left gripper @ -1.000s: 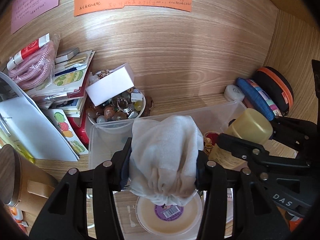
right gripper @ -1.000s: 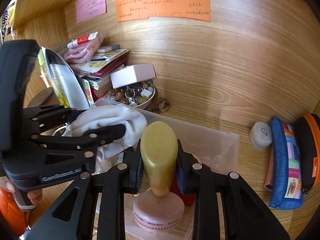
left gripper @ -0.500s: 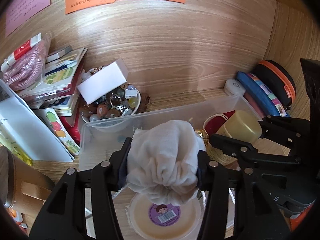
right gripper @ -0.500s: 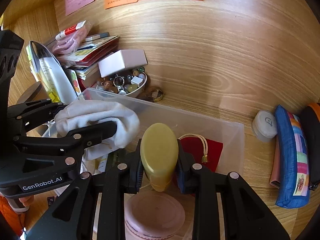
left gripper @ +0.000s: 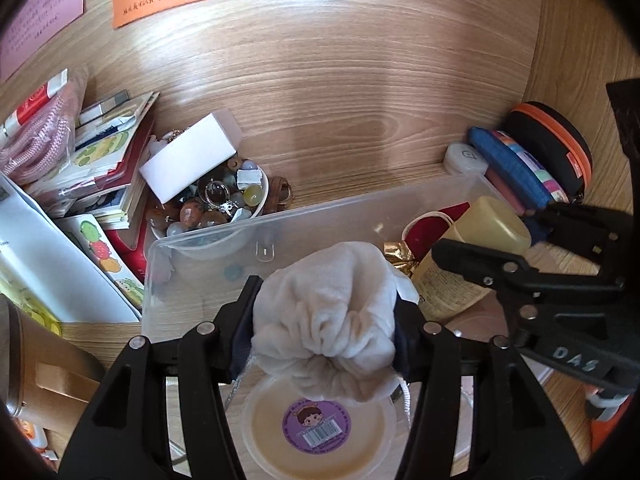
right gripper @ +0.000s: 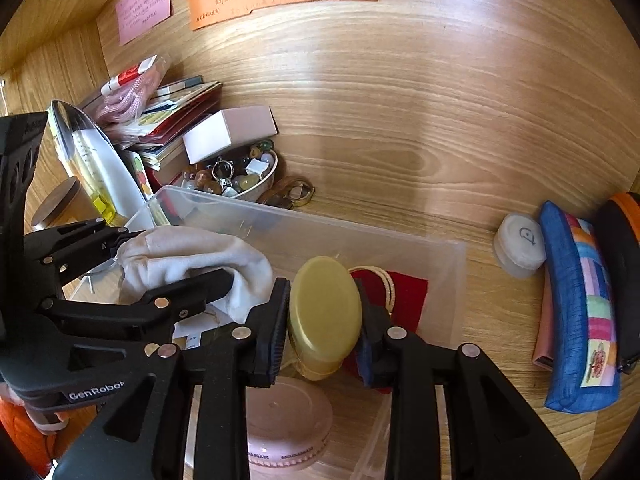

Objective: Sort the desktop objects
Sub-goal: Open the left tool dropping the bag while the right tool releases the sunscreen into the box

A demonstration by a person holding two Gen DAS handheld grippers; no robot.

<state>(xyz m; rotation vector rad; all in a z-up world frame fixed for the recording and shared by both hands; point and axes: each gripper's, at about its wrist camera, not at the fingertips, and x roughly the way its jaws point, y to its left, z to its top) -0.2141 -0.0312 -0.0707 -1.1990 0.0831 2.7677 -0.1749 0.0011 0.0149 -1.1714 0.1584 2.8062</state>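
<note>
- Two hand-held black tongs hang side by side over a clear plastic bin that stands on a wooden surface in a desk nook.
- The left tongs have a bunched white cloth pouch between their pads. The jaws have just been opening, yet the pouch still fills the gap and touches both pads.
- The right tongs hold a small yellow-capped bottle between their pads, above the bin's floor. These jaws too have just been opening; the bottle still sits in the gap, touching the pads on both sides.
- Already in the bin: a round cream tub with a purple sticker, a pink round case, a red pouch with a cord and a gold foil scrap.
- Judgement: the sorting is partway done. Both tongs seem to be at the point of letting their items go into the bin.
- Still outside the bin: a bowl of beads and stones with a white box resting across it, a stack of booklets, a white round container, a blue patchwork pencil case and a black case with orange trim.
- Whether all of these belong in the bin cannot be told.
</note>
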